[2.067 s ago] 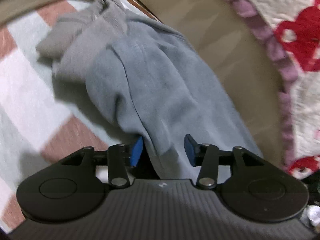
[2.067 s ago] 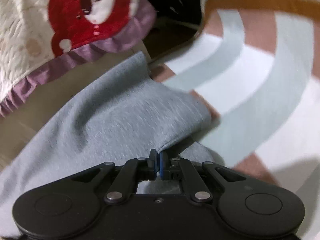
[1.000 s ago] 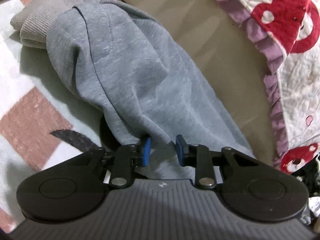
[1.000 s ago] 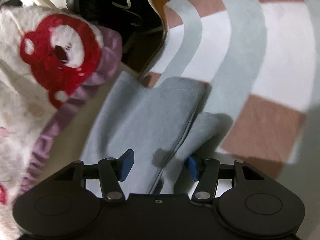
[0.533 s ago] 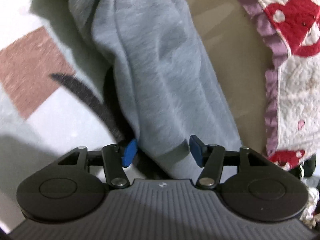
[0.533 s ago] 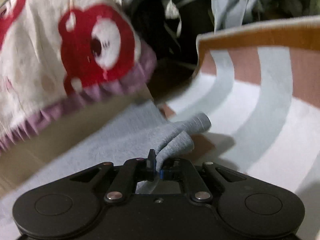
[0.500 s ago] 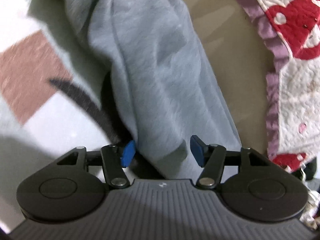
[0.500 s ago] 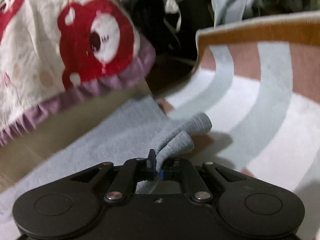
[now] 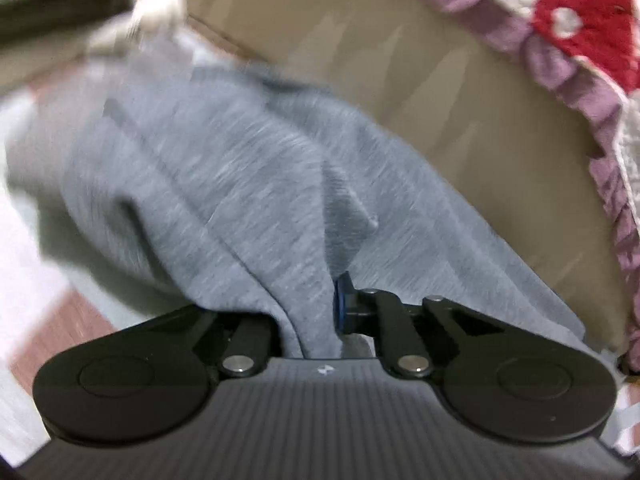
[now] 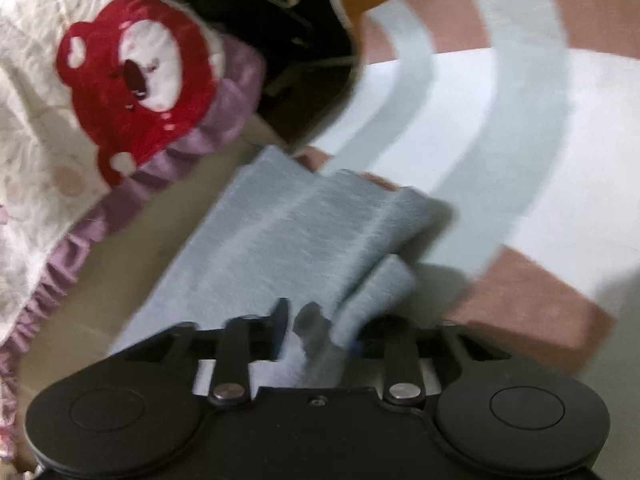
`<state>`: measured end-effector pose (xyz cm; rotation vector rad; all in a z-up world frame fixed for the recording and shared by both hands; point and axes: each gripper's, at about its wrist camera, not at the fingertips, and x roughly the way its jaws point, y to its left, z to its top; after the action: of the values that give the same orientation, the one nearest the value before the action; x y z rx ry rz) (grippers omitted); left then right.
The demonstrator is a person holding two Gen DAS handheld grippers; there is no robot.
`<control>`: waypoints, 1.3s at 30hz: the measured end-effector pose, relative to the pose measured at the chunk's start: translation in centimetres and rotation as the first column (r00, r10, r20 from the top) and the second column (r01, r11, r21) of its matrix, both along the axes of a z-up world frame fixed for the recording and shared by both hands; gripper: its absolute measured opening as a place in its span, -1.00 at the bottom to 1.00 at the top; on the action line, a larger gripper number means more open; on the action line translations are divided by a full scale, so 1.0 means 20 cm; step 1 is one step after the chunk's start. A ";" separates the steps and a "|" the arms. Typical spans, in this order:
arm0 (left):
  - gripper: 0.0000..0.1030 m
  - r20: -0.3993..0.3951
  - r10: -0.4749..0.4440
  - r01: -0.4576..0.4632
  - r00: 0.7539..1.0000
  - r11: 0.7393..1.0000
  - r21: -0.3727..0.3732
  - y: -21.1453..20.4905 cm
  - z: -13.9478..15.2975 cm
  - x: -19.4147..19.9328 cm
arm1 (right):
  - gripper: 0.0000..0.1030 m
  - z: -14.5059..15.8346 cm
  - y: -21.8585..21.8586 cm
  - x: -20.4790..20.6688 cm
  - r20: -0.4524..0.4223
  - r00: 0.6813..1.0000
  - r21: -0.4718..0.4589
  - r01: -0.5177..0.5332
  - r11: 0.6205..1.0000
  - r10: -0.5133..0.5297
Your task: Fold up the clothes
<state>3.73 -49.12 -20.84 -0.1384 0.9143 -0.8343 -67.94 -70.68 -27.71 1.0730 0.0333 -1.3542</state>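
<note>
Unlabelled grey garment [image 9: 248,184], no print

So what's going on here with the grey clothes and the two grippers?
A person is folding a grey sweat garment that lies across a checked mat and a tan surface, beside a quilt with red bears. The left gripper is pinched shut on a fold of the fabric. The right gripper has its jaws apart around the other end of the garment, and the blur makes it hard to say more.
</note>
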 end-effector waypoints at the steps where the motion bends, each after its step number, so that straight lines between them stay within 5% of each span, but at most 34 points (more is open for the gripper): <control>1: -0.85 0.026 -0.007 0.008 1.000 1.000 -0.026 0.00 0.07 -0.01 | -0.53 0.03 -0.04 0.03 -0.041 0.999 0.020 -0.022 1.000 0.023; 2: -0.87 0.053 -0.018 0.020 0.998 0.999 -0.044 0.00 0.15 -0.03 | -0.87 0.08 -0.05 0.02 -0.034 0.999 0.010 -0.029 1.000 0.029; 4: -0.91 0.117 -0.039 0.049 0.992 0.996 -0.080 0.21 0.29 -0.05 | -0.88 0.19 -0.03 -0.01 0.016 0.999 -0.034 -0.029 0.999 0.029; 7: -0.92 0.095 -0.027 0.040 0.995 0.990 -0.138 0.44 0.40 -0.06 | -0.89 0.39 0.08 -0.04 0.033 0.998 -0.117 -0.053 0.992 0.057; 11: -0.90 0.022 -0.093 0.095 0.995 0.991 -0.099 0.71 0.23 -0.20 | -0.90 0.40 0.34 -0.21 0.015 0.999 -0.100 -0.033 0.994 0.035; 15: -0.88 0.028 -0.207 0.203 0.978 0.974 0.098 0.69 0.03 -0.31 | -0.89 0.23 0.46 -0.32 -0.080 0.996 0.021 -0.042 0.999 0.043; 17: -0.78 -0.010 -0.179 0.179 0.984 0.978 0.108 0.69 -0.02 -0.30 | -0.88 0.16 0.48 -0.33 -0.086 0.995 0.061 -0.050 0.997 0.055; 20: -0.48 -0.131 -0.109 0.115 0.985 0.993 0.039 0.73 -0.04 -0.20 | -0.69 0.12 0.50 -0.32 -0.107 0.994 0.085 -0.016 0.996 0.025; 24: -0.15 -0.220 -0.070 0.067 0.973 0.998 -0.020 0.78 -0.08 -0.16 | 0.15 0.09 0.50 -0.31 0.034 0.999 0.103 -0.030 0.994 0.027; 27: -0.06 -0.250 -0.076 0.068 0.965 0.997 -0.041 0.76 -0.11 -0.16 | 0.21 0.06 0.50 -0.28 0.132 0.991 0.100 -0.023 0.995 0.010; 33: 0.34 -0.213 -0.109 0.112 0.971 0.994 0.001 0.63 -0.11 -0.14 | 0.24 0.10 0.43 -0.18 0.147 0.989 0.087 -0.012 0.996 -0.001; 35: 0.33 -0.170 -0.109 0.112 0.979 0.994 0.004 0.62 -0.04 -0.12 | 0.05 0.17 0.38 -0.16 0.109 0.994 0.071 -0.016 0.997 0.009; 36: 0.12 -0.145 -0.107 0.108 0.984 0.994 -0.005 0.63 0.02 -0.11 | -0.64 0.20 0.35 -0.14 0.090 0.996 0.063 -0.019 0.998 0.013; 37: -0.20 -0.120 -0.104 0.104 0.987 0.995 -0.014 0.64 0.07 -0.10 | -0.83 0.24 0.33 -0.13 0.070 0.997 0.055 -0.021 0.998 0.017; 38: -0.74 -0.094 -0.101 0.100 0.990 0.995 -0.023 0.66 0.12 -0.09 | -0.84 0.27 0.30 -0.12 0.051 0.998 0.047 -0.023 0.999 0.021; 39: -0.75 -0.069 -0.098 0.096 0.993 0.995 -0.033 0.67 0.17 -0.08 | -0.84 0.30 0.28 -0.10 0.031 0.999 0.039 -0.026 0.999 0.025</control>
<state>2.23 -35.71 -17.43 -0.1504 0.9813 -0.9382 -70.02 -65.09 -21.64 1.1229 0.0508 -1.3185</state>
